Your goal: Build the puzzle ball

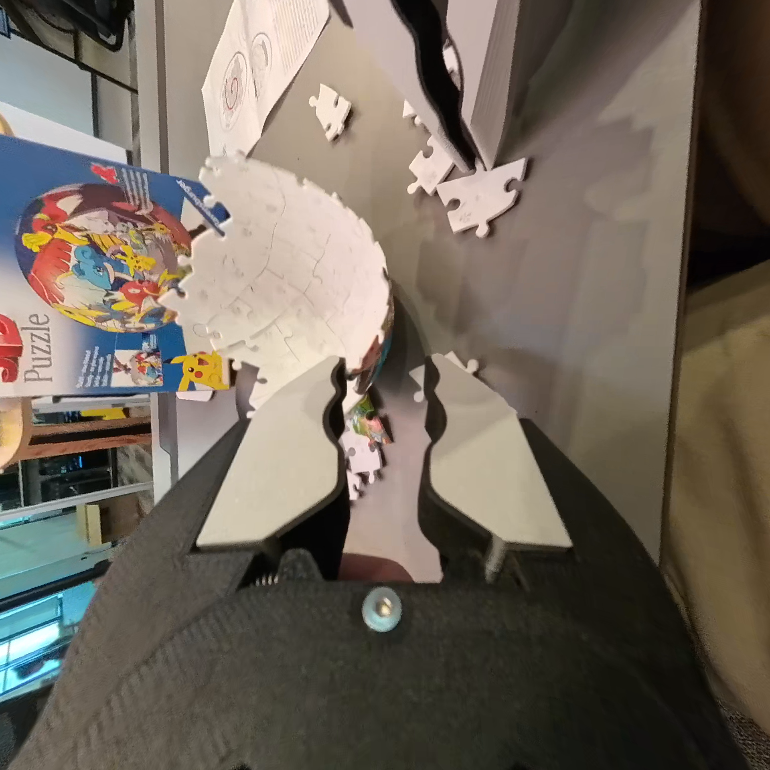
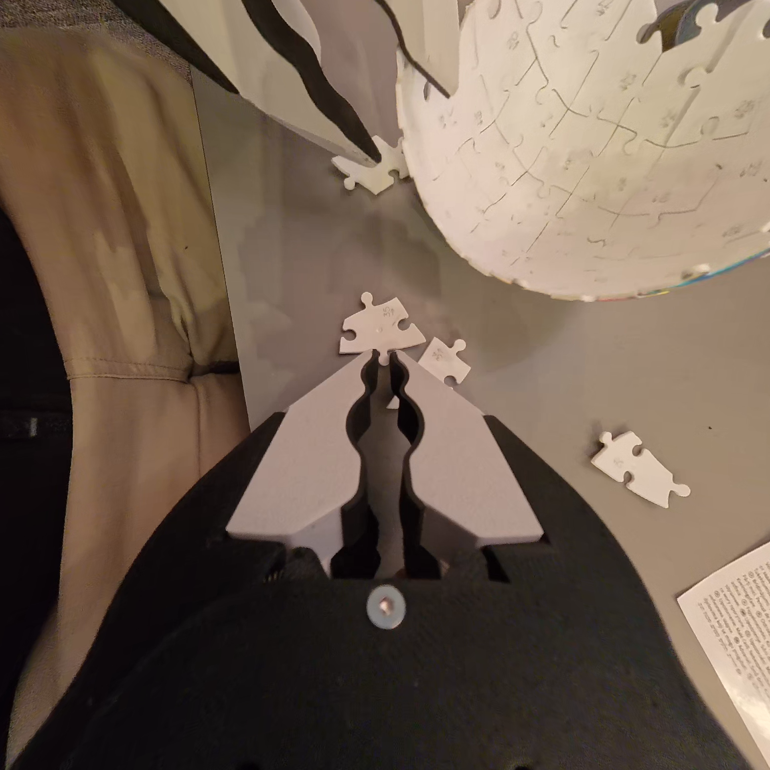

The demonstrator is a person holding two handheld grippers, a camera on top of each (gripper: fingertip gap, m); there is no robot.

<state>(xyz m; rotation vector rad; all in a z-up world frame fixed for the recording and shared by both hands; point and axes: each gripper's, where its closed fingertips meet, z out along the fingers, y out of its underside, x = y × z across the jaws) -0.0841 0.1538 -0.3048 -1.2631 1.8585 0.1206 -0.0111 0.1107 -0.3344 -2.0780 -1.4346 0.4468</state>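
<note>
The half-built puzzle ball is a white shell tilted with its hollow towards me; it also shows in the right wrist view. My left gripper is open with the shell's rim between its jaws, one finger inside the hollow. In the right wrist view its outer fingertip touches a loose white piece. My right gripper is shut on the tab of a white puzzle piece lying low over the table. The left wrist view shows this gripper and piece too.
More white pieces lie on the grey table: one beside my right fingers, one farther right, a few under the left gripper. An instruction sheet and the puzzle box are near. A person's beige clothing borders the table edge. My right fingertips sit around 9 centimetres from my left ones.
</note>
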